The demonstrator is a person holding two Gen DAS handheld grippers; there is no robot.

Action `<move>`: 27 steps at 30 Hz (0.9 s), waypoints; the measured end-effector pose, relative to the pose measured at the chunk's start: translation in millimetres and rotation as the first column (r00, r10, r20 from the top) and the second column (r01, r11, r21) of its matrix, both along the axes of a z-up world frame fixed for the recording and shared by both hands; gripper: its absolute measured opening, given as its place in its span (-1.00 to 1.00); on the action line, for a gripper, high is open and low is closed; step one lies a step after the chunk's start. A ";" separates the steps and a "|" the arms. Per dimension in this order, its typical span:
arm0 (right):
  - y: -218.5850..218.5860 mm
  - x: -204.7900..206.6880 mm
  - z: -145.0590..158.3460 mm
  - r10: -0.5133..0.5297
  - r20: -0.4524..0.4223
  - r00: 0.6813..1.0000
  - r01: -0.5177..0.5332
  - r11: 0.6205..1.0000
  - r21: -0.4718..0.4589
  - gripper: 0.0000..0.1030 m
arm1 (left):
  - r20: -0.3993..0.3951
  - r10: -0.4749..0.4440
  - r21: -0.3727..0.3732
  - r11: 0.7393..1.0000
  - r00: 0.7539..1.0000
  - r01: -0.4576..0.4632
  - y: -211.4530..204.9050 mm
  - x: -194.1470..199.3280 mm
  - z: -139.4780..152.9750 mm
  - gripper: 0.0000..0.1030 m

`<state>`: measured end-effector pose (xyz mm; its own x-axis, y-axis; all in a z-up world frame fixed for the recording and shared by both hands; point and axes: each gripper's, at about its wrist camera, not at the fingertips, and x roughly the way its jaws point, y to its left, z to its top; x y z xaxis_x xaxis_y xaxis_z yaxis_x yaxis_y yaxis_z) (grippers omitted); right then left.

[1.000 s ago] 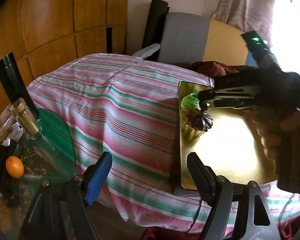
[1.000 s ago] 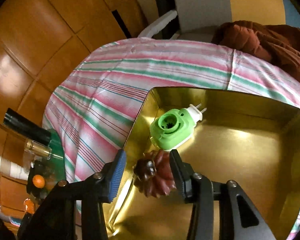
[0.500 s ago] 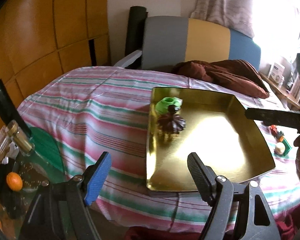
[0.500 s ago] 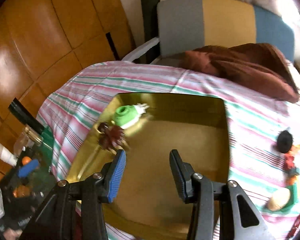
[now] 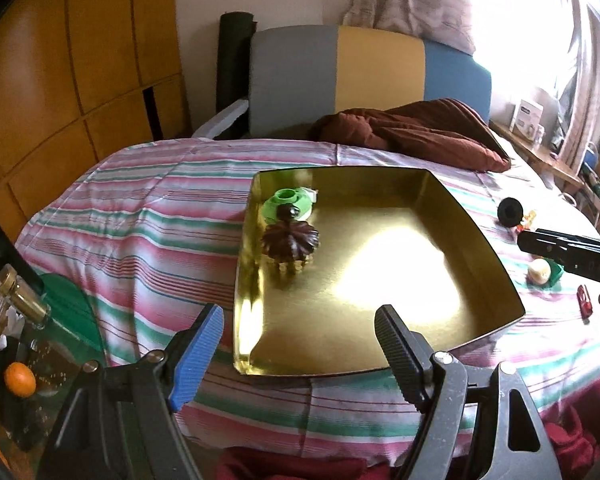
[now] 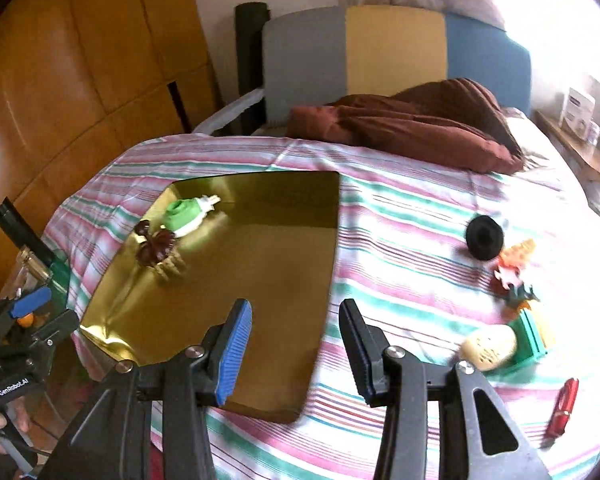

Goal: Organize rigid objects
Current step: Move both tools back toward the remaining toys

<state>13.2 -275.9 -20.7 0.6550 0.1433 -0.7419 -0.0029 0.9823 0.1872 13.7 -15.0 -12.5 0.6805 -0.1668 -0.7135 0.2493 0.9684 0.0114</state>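
Left claw (image 5: 296,344): released, empty, hovering at the near edge of the gold tray (image 5: 476,216). Ahead of it in the tray sit the green plug-in (image 5: 290,202) and brown ornament (image 5: 290,240). Right claw (image 6: 296,344): released, empty. Step in hand: fetching another item. Next move likely calls for reaching right and forward to the black disc (image 6: 485,237) on the bed (image 6: 400,216).

The left gripper (image 5: 300,344) is hanging with its jaws spread wide, gripping nothing. The right gripper (image 6: 296,344) is likewise gaping and holding nothing, both pointing forward and slightly downward.
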 end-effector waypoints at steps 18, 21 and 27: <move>-68.3 -27.3 -5.1 -0.168 0.004 0.986 0.168 0.986 0.005 -0.08 | -0.012 -0.055 0.014 0.998 0.998 0.056 -22.8 -5.1 -1.4 0.53; -92.8 -33.4 -2.9 -0.230 0.005 0.973 0.230 0.973 0.002 -0.08 | -0.017 -0.065 0.017 0.998 0.998 0.065 -27.3 -5.1 -2.6 0.53; -149.1 -46.6 -4.6 -0.379 -0.009 0.925 0.379 0.925 0.029 -0.07 | -0.026 -0.087 0.020 0.996 0.996 0.087 -37.6 -3.6 -4.5 0.53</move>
